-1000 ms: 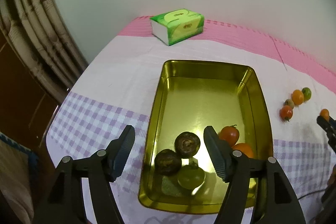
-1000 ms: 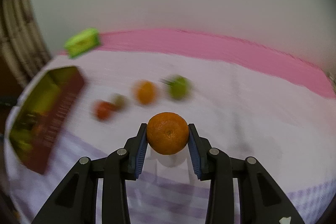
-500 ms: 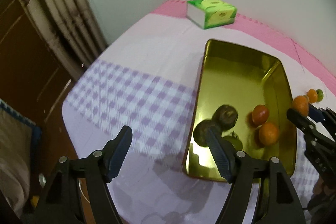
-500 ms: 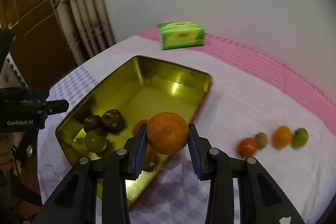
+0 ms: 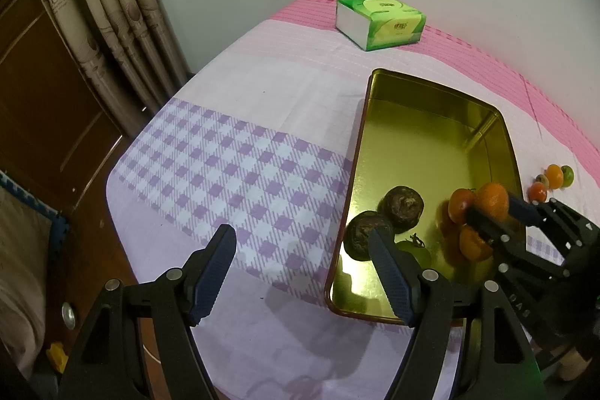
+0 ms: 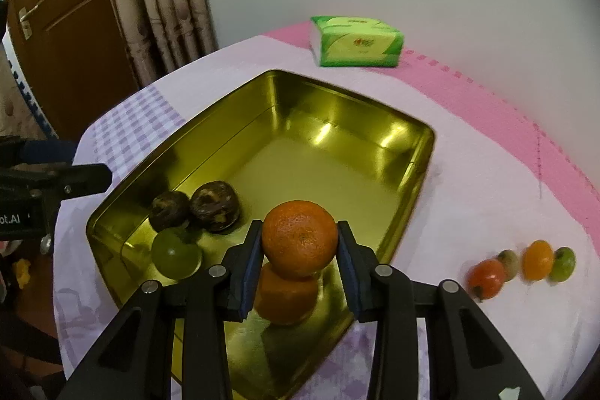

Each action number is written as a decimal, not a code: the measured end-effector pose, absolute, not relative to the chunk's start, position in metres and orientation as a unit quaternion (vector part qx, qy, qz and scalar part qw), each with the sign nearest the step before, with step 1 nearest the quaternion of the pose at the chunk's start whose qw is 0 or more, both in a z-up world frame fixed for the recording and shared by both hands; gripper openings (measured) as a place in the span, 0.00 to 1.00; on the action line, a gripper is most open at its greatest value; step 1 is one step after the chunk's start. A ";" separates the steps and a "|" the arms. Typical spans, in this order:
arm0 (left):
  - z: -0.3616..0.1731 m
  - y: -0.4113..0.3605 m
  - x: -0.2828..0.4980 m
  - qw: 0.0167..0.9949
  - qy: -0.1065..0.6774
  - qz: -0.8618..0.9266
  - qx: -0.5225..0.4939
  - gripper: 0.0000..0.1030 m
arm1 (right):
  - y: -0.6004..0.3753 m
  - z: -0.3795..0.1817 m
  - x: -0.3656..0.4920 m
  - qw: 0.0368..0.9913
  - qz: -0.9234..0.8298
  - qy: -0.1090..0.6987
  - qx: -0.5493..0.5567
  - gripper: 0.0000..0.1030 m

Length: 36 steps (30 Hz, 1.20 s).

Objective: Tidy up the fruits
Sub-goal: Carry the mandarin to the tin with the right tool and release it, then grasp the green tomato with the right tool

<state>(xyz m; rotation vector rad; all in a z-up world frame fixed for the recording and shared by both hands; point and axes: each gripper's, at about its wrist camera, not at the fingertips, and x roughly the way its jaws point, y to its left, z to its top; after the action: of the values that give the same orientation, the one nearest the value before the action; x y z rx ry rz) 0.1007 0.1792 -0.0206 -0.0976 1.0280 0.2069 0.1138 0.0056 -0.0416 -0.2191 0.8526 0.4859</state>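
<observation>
My right gripper (image 6: 299, 229) is shut on an orange tangerine (image 6: 299, 244), held just above the near end of the golden tray (image 6: 352, 100). Under it lies another orange (image 6: 285, 295). Two dark brown fruits (image 6: 215, 201) and a green one (image 6: 175, 253) also sit in the tray. In the left wrist view the right gripper (image 5: 495, 208) reaches in from the right with the tangerine (image 5: 493, 199). My left gripper (image 5: 302, 235) is open and empty over the checked cloth, left of the tray (image 5: 431, 89).
Several small fruits (image 6: 487, 278) lie in a row on the cloth right of the tray. A green tissue box (image 5: 380, 23) stands at the back on the pink strip. The table edge, a curtain (image 5: 123, 17) and a wooden door are at the left.
The right gripper carried the tangerine leftward from the bare cloth to above the tray's near end. The left gripper swung left off the tray, then held still.
</observation>
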 end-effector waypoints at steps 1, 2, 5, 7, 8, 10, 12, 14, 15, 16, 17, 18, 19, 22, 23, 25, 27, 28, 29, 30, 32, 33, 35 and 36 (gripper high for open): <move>-0.021 0.179 0.101 0.864 0.492 0.098 -0.046 0.72 | 0.007 -0.043 0.113 0.876 0.233 0.408 -0.106 0.35; -0.021 0.179 0.101 0.864 0.492 0.097 -0.045 0.71 | 0.008 -0.044 0.113 0.876 0.233 0.409 -0.107 0.35; -0.021 0.178 0.102 0.864 0.492 0.097 -0.045 0.72 | 0.009 -0.045 0.112 0.875 0.234 0.410 -0.105 0.35; -0.022 0.177 0.103 0.864 0.492 0.095 -0.044 0.72 | 0.009 -0.045 0.112 0.875 0.234 0.411 -0.106 0.35; -0.022 0.177 0.104 0.864 0.492 0.095 -0.043 0.72 | 0.008 -0.045 0.112 0.875 0.235 0.411 -0.104 0.35; -0.022 0.177 0.104 0.865 0.492 0.094 -0.042 0.72 | 0.008 -0.043 0.111 0.876 0.235 0.408 -0.104 0.37; -0.023 0.176 0.104 0.865 0.491 0.094 -0.039 0.72 | 0.007 -0.042 0.110 0.878 0.234 0.405 -0.102 0.47; -0.023 0.174 0.103 0.866 0.491 0.091 -0.035 0.72 | 0.006 -0.039 0.109 0.880 0.232 0.402 -0.099 0.48; -0.023 0.174 0.103 0.866 0.491 0.090 -0.034 0.72 | 0.006 -0.038 0.109 0.881 0.232 0.401 -0.099 0.48; -0.023 0.174 0.103 0.866 0.491 0.090 -0.033 0.72 | 0.005 -0.037 0.109 0.881 0.232 0.400 -0.098 0.48; -0.023 0.174 0.103 0.866 0.491 0.090 -0.032 0.72 | 0.004 -0.035 0.109 0.882 0.232 0.399 -0.096 0.48; -0.023 0.174 0.103 0.866 0.491 0.090 -0.033 0.72 | 0.002 -0.031 0.107 0.884 0.231 0.395 -0.093 0.48; -0.024 0.174 0.103 0.866 0.491 0.090 -0.033 0.72 | 0.000 -0.029 0.107 0.886 0.230 0.392 -0.091 0.48; -0.023 0.173 0.103 0.865 0.492 0.090 -0.032 0.72 | -0.012 -0.019 0.103 0.893 0.225 0.382 -0.078 0.48; -0.023 0.173 0.103 0.865 0.492 0.090 -0.031 0.72 | -0.018 -0.016 0.102 0.895 0.222 0.380 -0.073 0.49; -0.023 0.172 0.103 0.866 0.492 0.089 -0.029 0.72 | -0.034 -0.012 0.099 0.901 0.210 0.375 -0.063 0.49; -0.023 0.172 0.102 0.866 0.491 0.088 -0.027 0.72 | -0.053 -0.010 0.098 0.907 0.188 0.372 -0.059 0.49; -0.023 0.172 0.102 0.866 0.491 0.088 -0.027 0.72 | -0.069 -0.011 0.098 0.910 0.171 0.373 -0.053 0.49; -0.024 0.172 0.102 0.866 0.491 0.088 -0.026 0.72 | -0.084 -0.012 0.099 0.913 0.156 0.374 -0.047 0.49; -0.023 0.172 0.102 0.866 0.491 0.089 -0.026 0.72 | -0.095 -0.013 0.099 0.914 0.143 0.376 -0.043 0.49; -0.024 0.171 0.102 0.866 0.491 0.088 -0.023 0.72 | -0.122 -0.017 0.103 0.917 0.111 0.381 -0.033 0.49; -0.024 0.171 0.103 0.867 0.491 0.088 -0.021 0.72 | -0.142 -0.021 0.105 0.919 0.089 0.384 -0.027 0.49; -0.025 0.168 0.103 0.867 0.490 0.089 -0.015 0.72 | -0.164 -0.028 0.108 0.919 0.064 0.388 -0.020 0.49; -0.026 0.167 0.104 0.867 0.490 0.090 -0.012 0.72 | -0.178 -0.033 0.111 0.918 0.047 0.393 -0.018 0.49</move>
<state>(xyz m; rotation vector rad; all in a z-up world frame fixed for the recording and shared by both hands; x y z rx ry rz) 0.1041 0.1672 -0.0258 -0.0246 1.0261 0.1875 0.1106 -0.1777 -0.0330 -0.0360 0.8084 0.0963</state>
